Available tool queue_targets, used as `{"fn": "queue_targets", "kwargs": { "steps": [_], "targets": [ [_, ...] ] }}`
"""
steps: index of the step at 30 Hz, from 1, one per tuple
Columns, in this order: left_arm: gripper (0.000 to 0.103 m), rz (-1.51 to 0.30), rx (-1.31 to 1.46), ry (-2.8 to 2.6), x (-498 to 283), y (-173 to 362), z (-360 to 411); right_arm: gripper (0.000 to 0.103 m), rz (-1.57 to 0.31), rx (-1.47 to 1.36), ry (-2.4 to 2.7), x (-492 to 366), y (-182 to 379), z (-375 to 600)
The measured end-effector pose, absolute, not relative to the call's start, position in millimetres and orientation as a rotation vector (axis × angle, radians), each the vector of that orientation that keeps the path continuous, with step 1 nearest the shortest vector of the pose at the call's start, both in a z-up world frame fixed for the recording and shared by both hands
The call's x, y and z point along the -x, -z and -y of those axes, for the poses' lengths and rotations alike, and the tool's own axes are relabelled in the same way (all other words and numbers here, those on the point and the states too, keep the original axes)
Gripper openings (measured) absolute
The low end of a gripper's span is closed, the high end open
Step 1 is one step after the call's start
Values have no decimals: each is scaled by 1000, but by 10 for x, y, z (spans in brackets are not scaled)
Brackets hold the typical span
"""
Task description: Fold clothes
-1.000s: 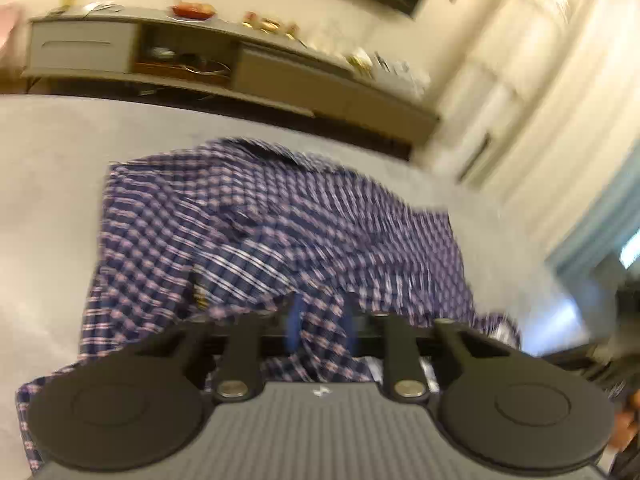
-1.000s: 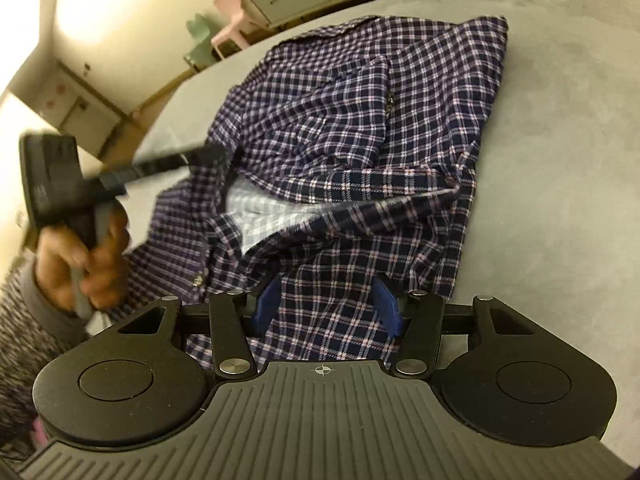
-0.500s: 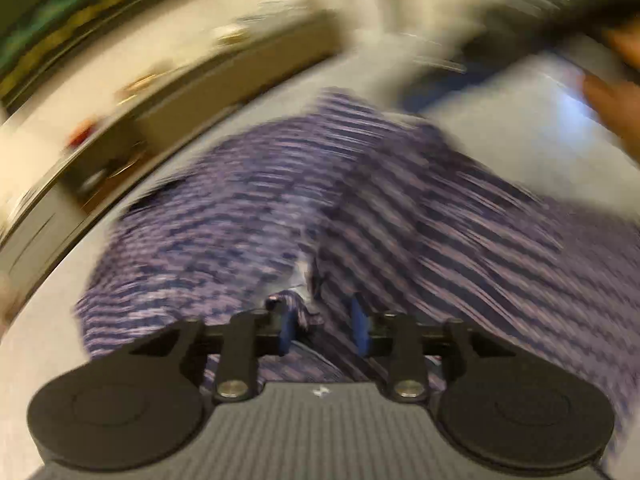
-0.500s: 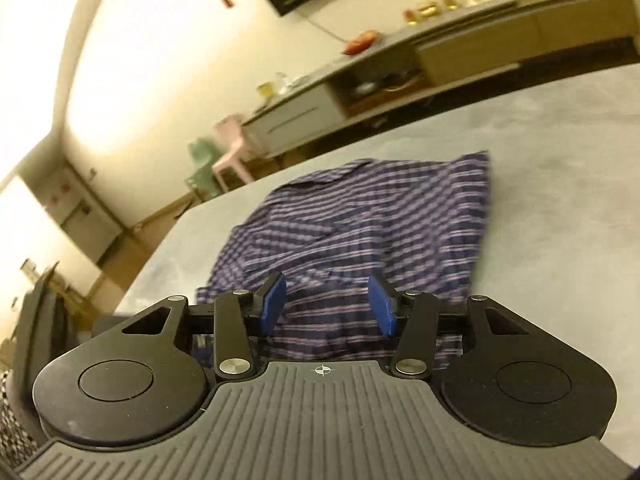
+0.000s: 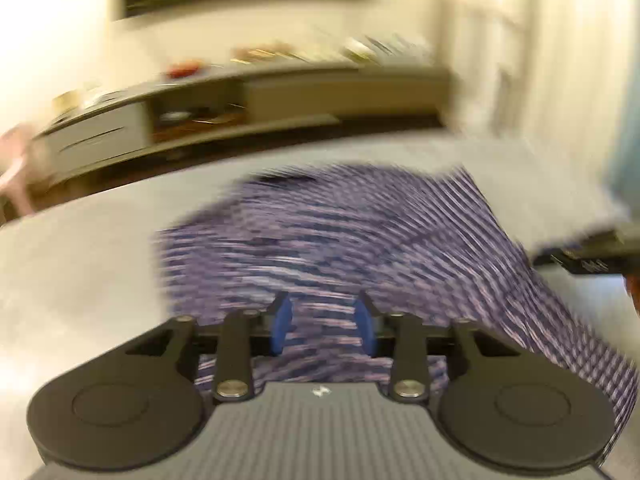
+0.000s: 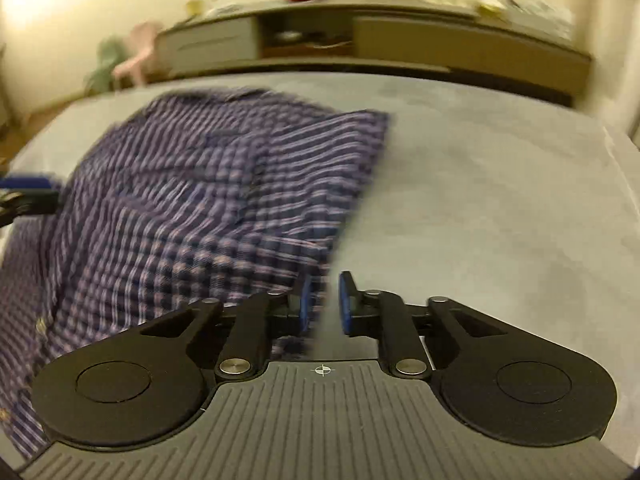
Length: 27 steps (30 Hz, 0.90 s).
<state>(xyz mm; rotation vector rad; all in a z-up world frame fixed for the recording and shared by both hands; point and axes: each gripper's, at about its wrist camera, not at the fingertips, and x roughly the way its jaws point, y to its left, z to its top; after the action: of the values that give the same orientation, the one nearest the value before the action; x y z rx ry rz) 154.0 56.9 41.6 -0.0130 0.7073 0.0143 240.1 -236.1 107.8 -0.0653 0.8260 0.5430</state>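
A blue and purple checked shirt lies spread on the grey table, blurred by motion. My left gripper hovers over its near part with the blue pads apart and nothing clearly pinched between them. In the right wrist view the shirt fills the left half. Its right-hand edge runs down into my right gripper, whose pads stand close together on that edge. The right gripper also shows at the right border of the left wrist view. The left gripper peeks in at the left border of the right wrist view.
Bare grey table stretches to the right of the shirt. A long low sideboard with small items on top stands behind the table along the wall. A pink chair sits at its left end.
My left gripper's pads have spread apart from the cloth they pinched. My right gripper has moved to the shirt's right edge and narrowed its pads on it. Both cameras swung.
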Motion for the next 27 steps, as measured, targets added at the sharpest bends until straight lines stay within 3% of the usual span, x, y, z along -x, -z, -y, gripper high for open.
{"fn": "queue_targets", "kwargs": {
  "steps": [2,3,10,12,13,14,16,24,27],
  "targets": [
    [67,-690,34,-55,-1407,-456,-753,30,-822,30,-567,-2358,-1161,2445],
    [69,-704,62,-76,-1352,-440,-918,42,-822,26,-578,-2334,-1186,2452],
    [76,-885,355,60,-1285,59,-1508,42,-847,65,-659,-2163,-1182,2168],
    [71,-908,321,85,-1375,171,-1395,42,-846,72,-689,-2094,-1177,2077],
    [56,-908,298,89,-1411,194,-1349,42,-846,79,-705,-2058,-1173,2020],
    [35,-900,275,91,-1442,197,-1314,42,-848,96,-714,-2033,-1153,1975],
    [6,-884,229,94,-1503,204,-1243,42,-853,132,-732,-1985,-1108,1887],
    [6,-512,215,383,-1268,-278,-1233,42,-894,149,-701,-2080,-1038,1931],
    [7,-636,251,291,-1480,-52,-1394,44,-907,157,-701,-2106,-1012,1920]
  ]
}}
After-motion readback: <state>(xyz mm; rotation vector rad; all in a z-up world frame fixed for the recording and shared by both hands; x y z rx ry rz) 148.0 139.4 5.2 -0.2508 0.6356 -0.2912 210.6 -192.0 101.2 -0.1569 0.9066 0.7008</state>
